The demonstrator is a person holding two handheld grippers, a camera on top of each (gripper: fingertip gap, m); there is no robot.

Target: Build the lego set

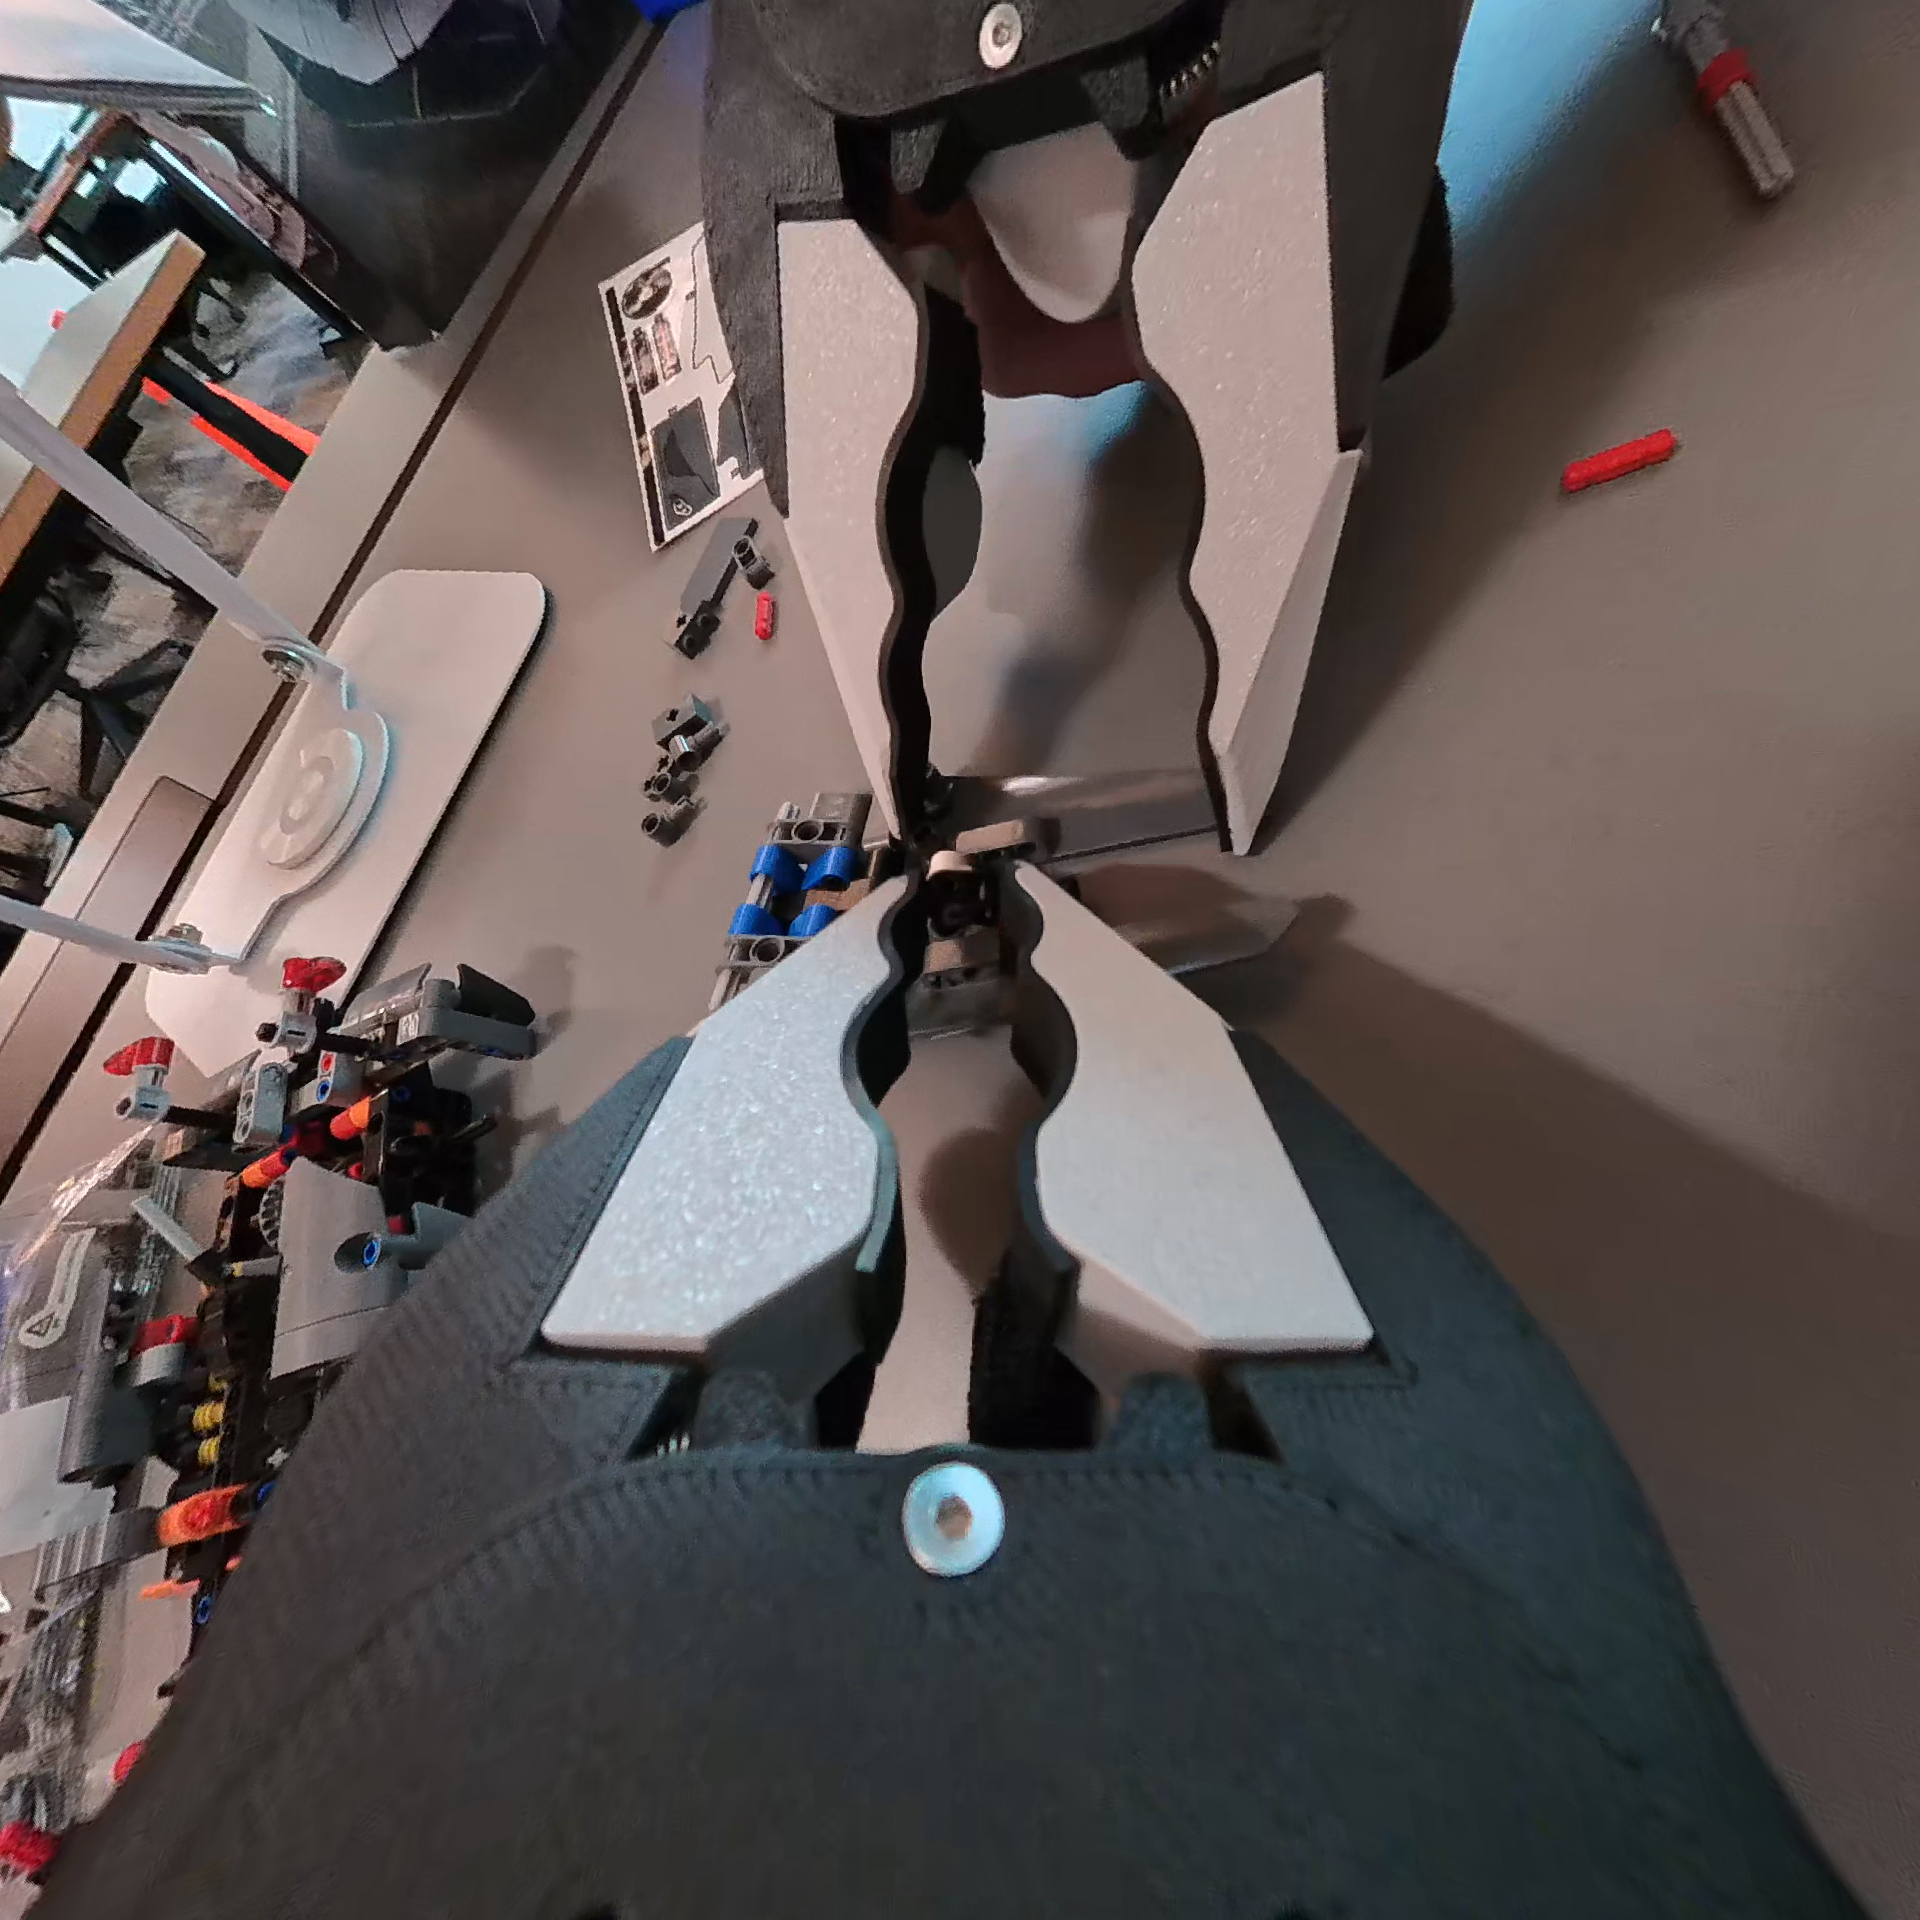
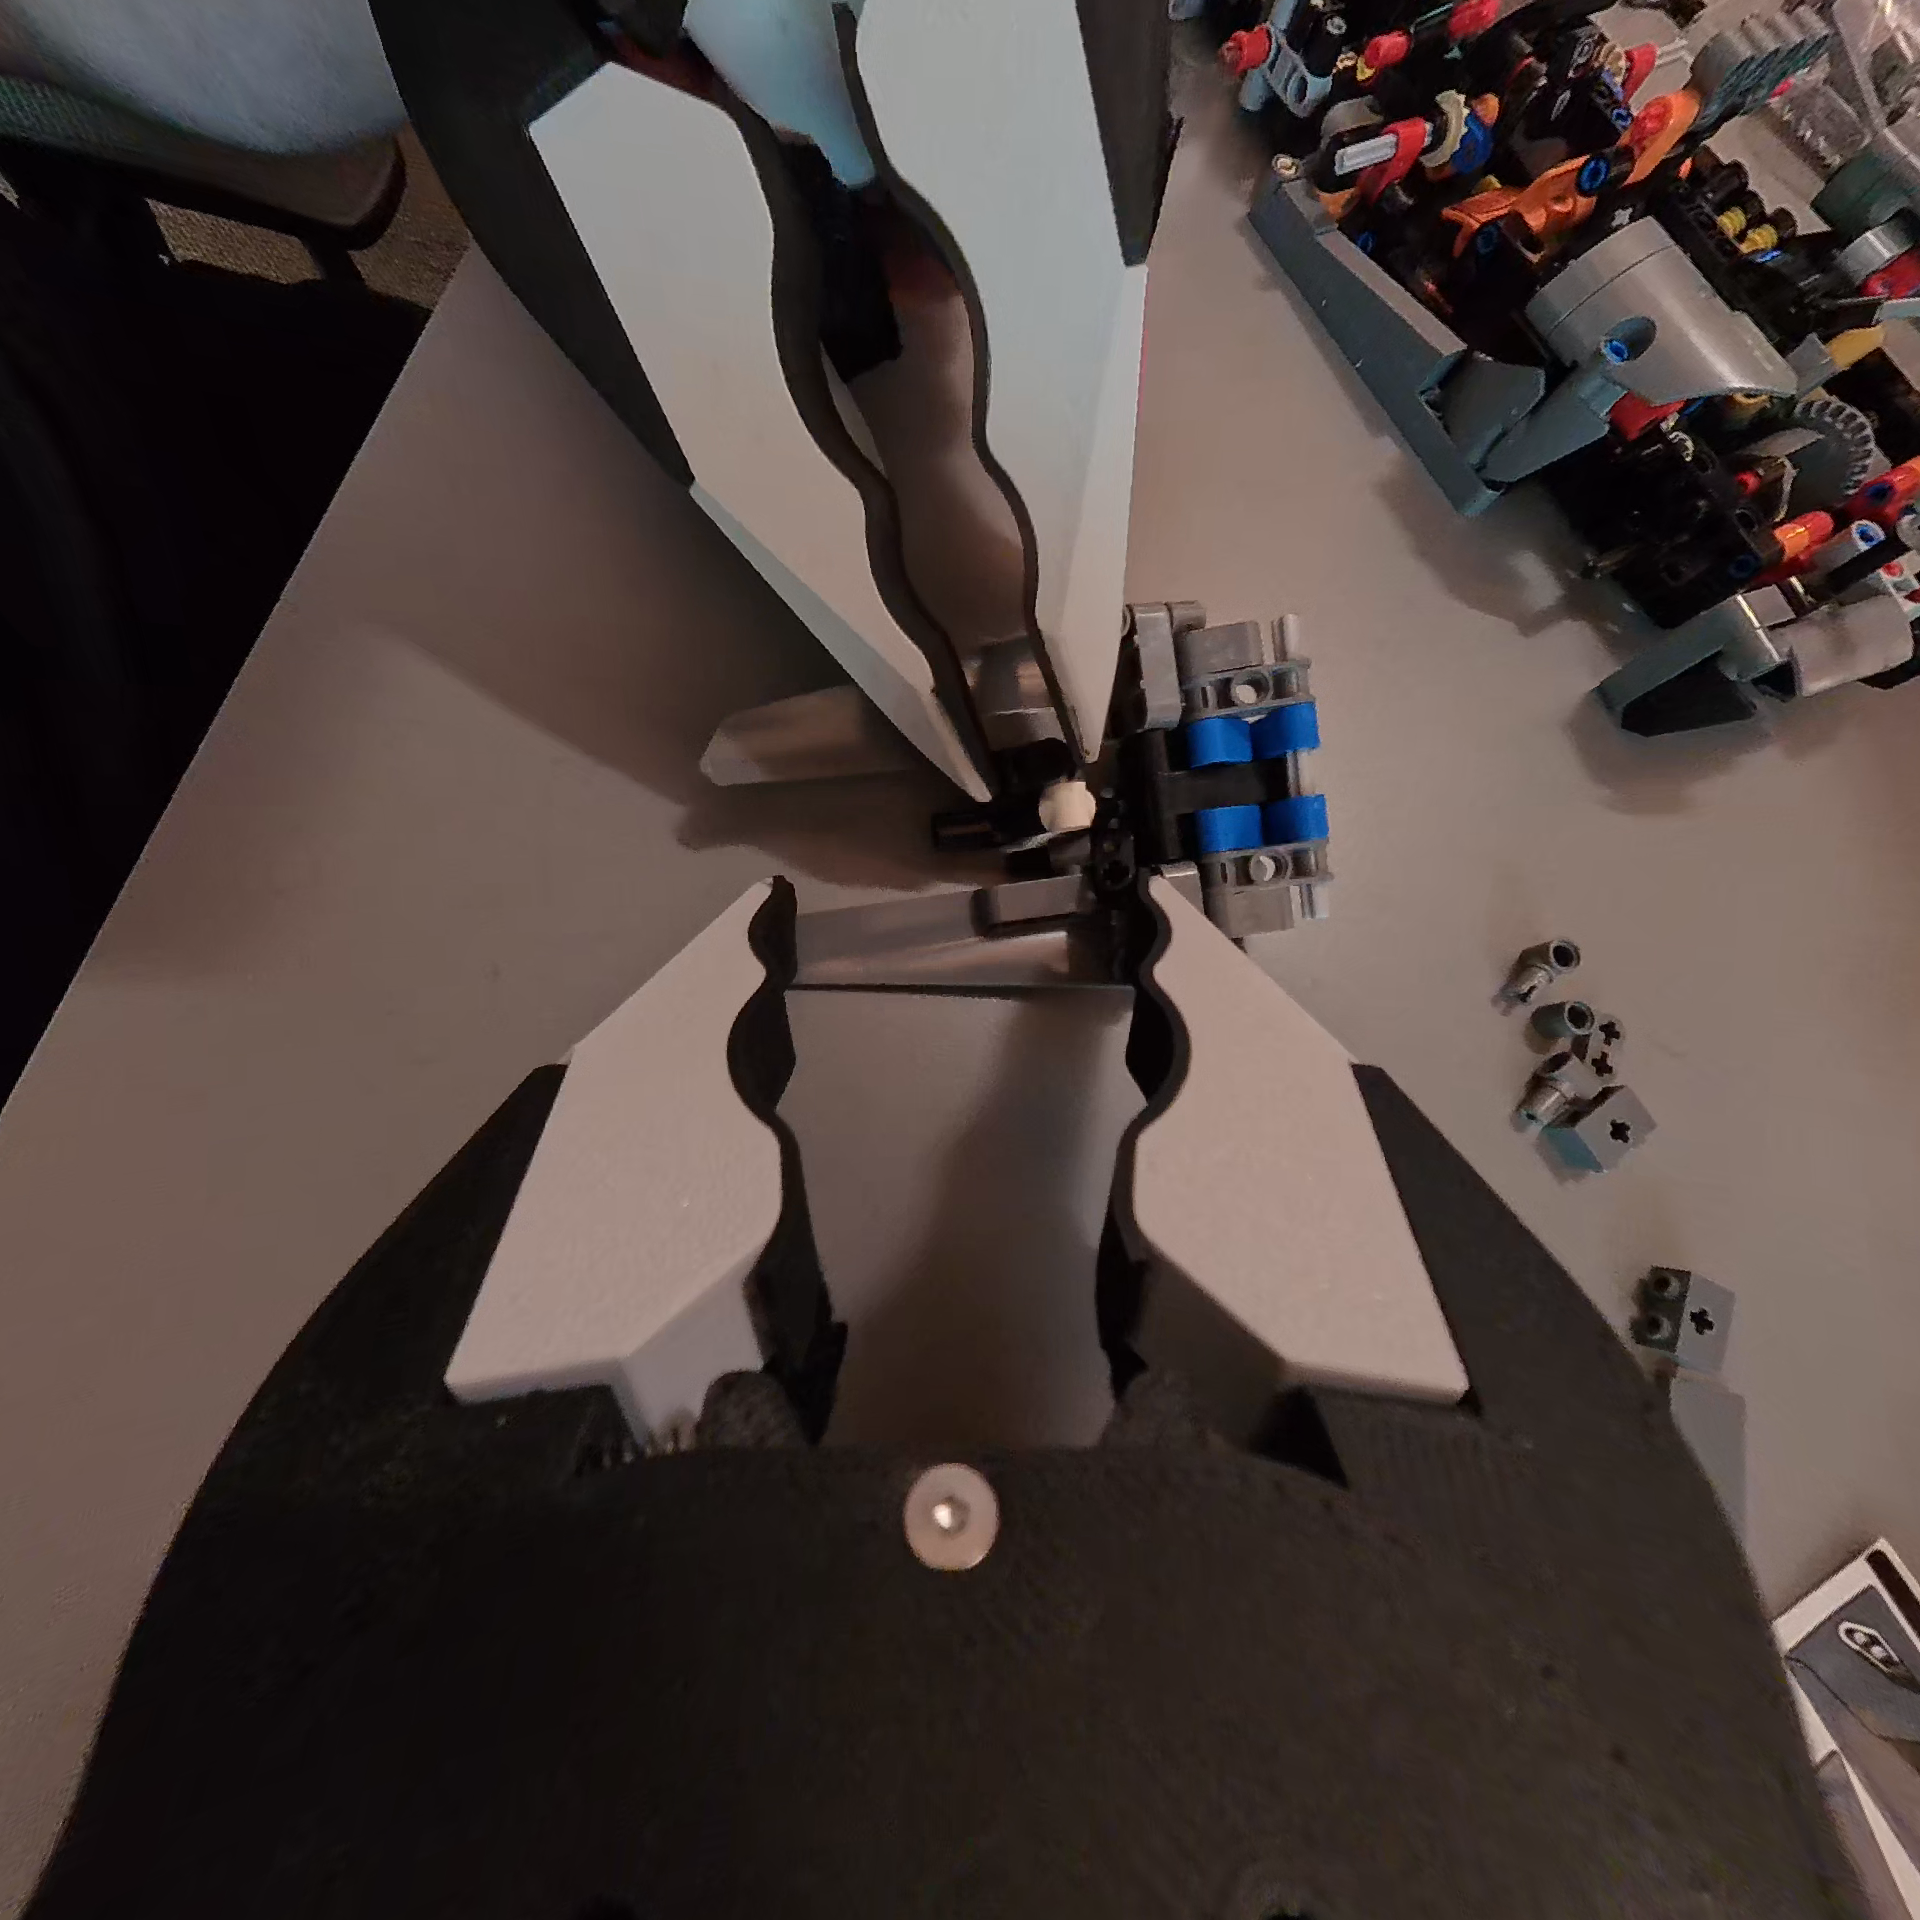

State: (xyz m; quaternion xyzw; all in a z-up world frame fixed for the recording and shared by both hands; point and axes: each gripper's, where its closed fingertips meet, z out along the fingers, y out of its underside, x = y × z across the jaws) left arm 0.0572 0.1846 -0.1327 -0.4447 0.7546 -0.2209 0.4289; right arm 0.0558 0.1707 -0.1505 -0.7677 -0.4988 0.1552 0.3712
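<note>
A small sub-assembly [image 1: 800,883] of grey beams, blue sleeves and long grey panels lies on the grey table; it also shows in the right wrist view [image 2: 1247,769]. My left gripper [image 1: 961,883] is nearly shut on the middle of it, beside a small white piece, and it comes in from the top of the right wrist view [image 2: 1029,774]. My right gripper [image 2: 964,899] is spread wide, with one grey panel [image 2: 935,940] spanning end to end between its fingertips. It faces the left gripper in the left wrist view [image 1: 1070,831].
A large part-built model [image 1: 312,1091] [image 2: 1662,312] stands to one side. Loose grey connectors [image 1: 681,769] [image 2: 1569,1081], a grey block [image 2: 1683,1320], a sticker sheet [image 1: 675,395], a red pin [image 1: 1619,459] and a monitor stand base [image 1: 343,779] lie around. The table edge [image 2: 260,623] is close. Left and right tips are no more than a few centimetres apart.
</note>
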